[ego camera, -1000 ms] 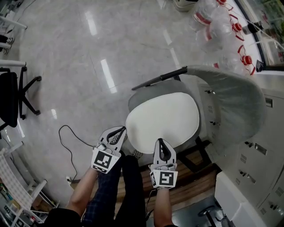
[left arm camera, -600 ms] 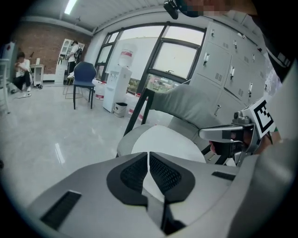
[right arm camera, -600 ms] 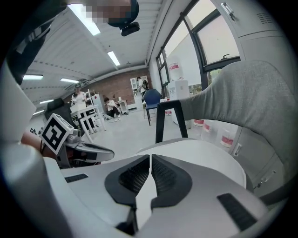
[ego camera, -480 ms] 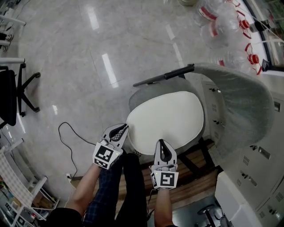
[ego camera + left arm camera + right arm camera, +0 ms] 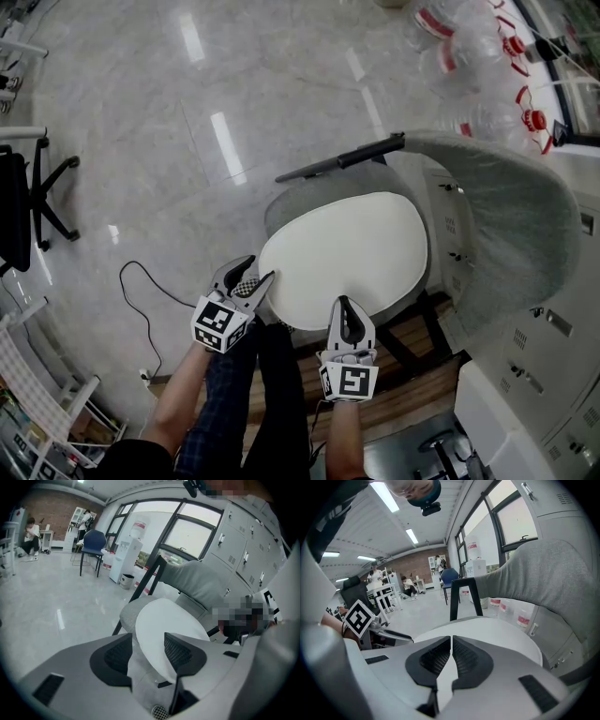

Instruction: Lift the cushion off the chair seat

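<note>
One cushion [image 5: 347, 248] edge between left gripper's [image 5: 257, 270] just-opened fingers [image 5: 117, 654], right gripper [image 5: 342, 302] clamped.

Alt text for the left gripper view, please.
The left tongs, whose jaws have just been opening, stand open with the near edge of a white cushion between them. The cushion lies on a grey chair seat with a grey backrest behind it, on a pale glossy floor.
</note>
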The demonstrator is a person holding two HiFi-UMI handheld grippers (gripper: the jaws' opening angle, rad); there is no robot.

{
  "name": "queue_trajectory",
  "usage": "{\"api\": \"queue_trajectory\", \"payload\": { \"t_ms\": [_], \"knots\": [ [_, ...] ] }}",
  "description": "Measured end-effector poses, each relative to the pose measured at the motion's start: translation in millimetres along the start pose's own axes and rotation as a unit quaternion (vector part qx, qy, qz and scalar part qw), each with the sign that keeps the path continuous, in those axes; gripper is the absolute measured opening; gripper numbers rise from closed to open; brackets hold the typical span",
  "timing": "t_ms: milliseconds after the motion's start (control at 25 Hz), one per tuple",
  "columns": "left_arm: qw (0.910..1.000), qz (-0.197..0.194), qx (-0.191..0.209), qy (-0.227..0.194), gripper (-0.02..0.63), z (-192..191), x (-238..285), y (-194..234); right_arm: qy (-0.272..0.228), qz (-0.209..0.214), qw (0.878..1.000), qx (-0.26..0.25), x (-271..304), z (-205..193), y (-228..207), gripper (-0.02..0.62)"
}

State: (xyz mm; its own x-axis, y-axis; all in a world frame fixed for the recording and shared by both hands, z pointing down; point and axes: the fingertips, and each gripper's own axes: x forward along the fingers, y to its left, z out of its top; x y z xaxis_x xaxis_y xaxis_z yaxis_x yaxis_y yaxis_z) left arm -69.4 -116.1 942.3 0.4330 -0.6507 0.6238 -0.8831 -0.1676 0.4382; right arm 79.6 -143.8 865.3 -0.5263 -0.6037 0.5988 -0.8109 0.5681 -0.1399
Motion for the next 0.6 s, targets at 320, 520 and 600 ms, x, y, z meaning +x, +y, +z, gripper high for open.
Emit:
{"api": "queue_trajectory", "payload": {
  "t_ms": [320, 520, 600],
  "knots": [
    [0.9995, -0.018, -0.012, 0.021, 0.245, -16, 17, -5, 0.002, -0.008, 1.000, 0.004, 0, -13, -8, 0.035],
    [0.9991, -0.023, -0.024, 0.026, 0.250, -20, 26, -5, 0.004, -0.013, 1.000, 0.008, -3, -21, -10, 0.035],
    [0.9988, -0.030, -0.029, 0.027, 0.250, -20, 29, -6, 0.006, -0.014, 1.000, 0.008, -4, -24, -11, 0.034]
  ]
}}
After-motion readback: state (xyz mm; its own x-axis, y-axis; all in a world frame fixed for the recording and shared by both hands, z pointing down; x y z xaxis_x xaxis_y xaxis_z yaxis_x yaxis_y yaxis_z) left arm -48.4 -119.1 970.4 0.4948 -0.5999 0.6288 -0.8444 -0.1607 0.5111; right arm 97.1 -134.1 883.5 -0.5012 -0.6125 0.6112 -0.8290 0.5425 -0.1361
